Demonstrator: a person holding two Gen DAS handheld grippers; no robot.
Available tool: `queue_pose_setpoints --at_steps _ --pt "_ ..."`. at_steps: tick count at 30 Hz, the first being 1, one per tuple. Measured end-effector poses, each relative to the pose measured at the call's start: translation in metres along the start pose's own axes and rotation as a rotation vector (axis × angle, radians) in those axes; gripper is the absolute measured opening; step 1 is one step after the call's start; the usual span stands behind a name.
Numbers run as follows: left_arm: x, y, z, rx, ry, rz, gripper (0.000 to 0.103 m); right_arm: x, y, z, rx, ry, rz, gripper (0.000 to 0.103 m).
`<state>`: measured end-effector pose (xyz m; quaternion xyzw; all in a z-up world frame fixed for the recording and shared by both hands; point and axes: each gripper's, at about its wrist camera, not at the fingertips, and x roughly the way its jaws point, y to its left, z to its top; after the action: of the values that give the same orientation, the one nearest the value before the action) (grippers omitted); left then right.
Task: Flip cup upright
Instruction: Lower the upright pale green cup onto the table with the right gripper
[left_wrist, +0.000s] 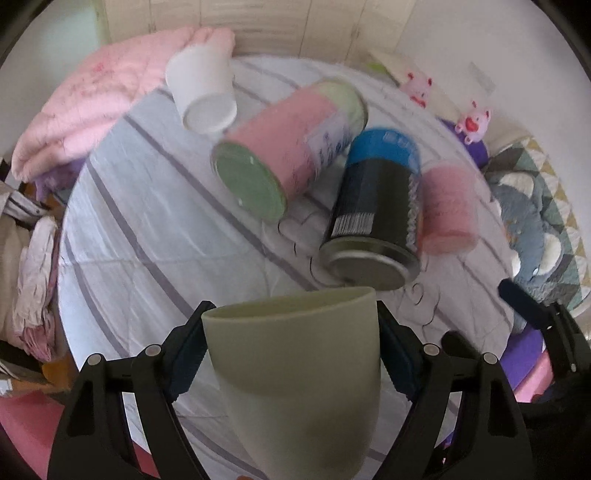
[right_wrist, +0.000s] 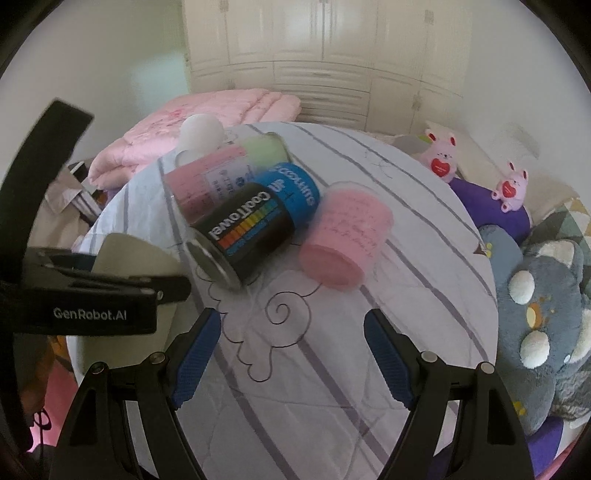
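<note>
My left gripper (left_wrist: 290, 332) is shut on an olive-green cup (left_wrist: 299, 376), held above the striped table cover with its open mouth pointing away from the camera. In the right wrist view the same cup (right_wrist: 122, 254) shows at the left, clamped in the left gripper (right_wrist: 110, 295). My right gripper (right_wrist: 291, 332) is open and empty above the cover, near the front. A white cup (left_wrist: 201, 92) lies on its side at the far edge. A pink cup (right_wrist: 345, 236) lies on its side right of the cans.
A pink-and-green can (left_wrist: 284, 147) and a black-and-blue can (left_wrist: 376, 210) lie on the round table (right_wrist: 424, 332). A pink quilt (left_wrist: 99, 99) lies behind. Plush toys (right_wrist: 535, 325) crowd the right side. A wardrobe (right_wrist: 325, 55) stands at the back.
</note>
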<state>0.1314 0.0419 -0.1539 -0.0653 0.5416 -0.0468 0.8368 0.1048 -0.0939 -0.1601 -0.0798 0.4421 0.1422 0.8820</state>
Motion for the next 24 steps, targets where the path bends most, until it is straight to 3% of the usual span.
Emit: queue_pose_setpoints --at_steps 5,8,18,24 --pt "-0.026 0.000 0.001 0.030 -0.147 0.018 0.084 -0.001 0.003 -0.001 -0.006 -0.003 0.015 0.081" --pt "-0.034 0.000 -0.002 0.047 -0.196 0.020 0.083 -0.003 0.003 -0.001 -0.006 -0.006 0.018 0.081" --pt "-0.051 -0.009 -0.014 0.091 -0.305 0.010 0.082 -0.003 0.014 -0.006 -0.038 0.008 0.062 0.081" --pt "-0.055 -0.009 -0.020 0.096 -0.318 0.010 0.082 -0.005 0.020 -0.010 -0.056 0.008 0.062 0.081"
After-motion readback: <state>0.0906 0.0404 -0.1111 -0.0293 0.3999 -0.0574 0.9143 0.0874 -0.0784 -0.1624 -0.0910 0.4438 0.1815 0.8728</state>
